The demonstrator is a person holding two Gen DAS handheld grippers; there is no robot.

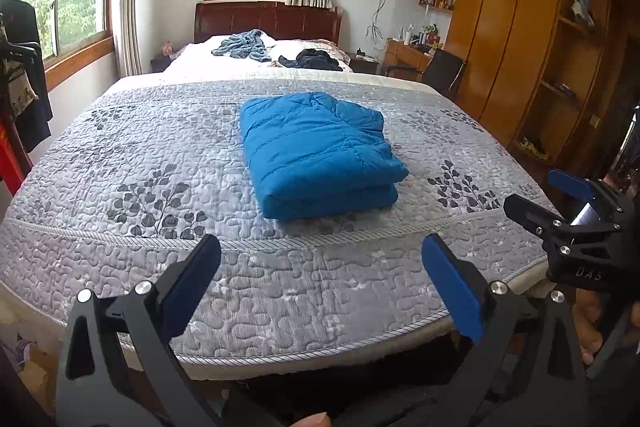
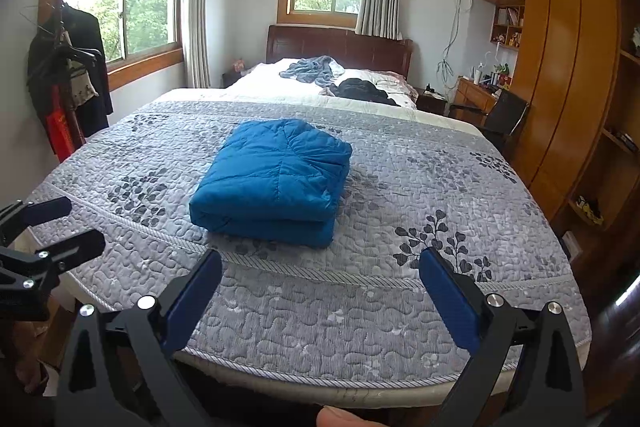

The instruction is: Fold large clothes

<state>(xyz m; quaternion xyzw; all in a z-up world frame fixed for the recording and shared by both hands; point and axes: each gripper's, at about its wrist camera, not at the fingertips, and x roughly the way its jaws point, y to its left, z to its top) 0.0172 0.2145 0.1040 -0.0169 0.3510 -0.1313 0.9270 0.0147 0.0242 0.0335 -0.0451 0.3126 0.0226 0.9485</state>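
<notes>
A blue padded jacket (image 1: 316, 151) lies folded into a thick rectangle on the grey quilted bed cover (image 1: 160, 163); the right wrist view shows the same jacket (image 2: 272, 179) in the middle of the bed cover (image 2: 420, 195). My left gripper (image 1: 320, 259) stands open near the bed's front edge, short of the jacket, with nothing between its fingers. My right gripper (image 2: 320, 271) is open too, back from the jacket and holding nothing. Each gripper appears in the other's view: the right gripper (image 1: 540, 195) at the right edge, the left gripper (image 2: 64, 227) at the left edge.
Loose grey-blue clothes (image 1: 244, 45) and dark clothes (image 1: 316, 59) lie near the pillows by the headboard. A coat rack (image 2: 68, 75) with hanging garments stands at the left. A wooden wardrobe (image 1: 520, 47), desk and chair (image 1: 444, 67) line the right side.
</notes>
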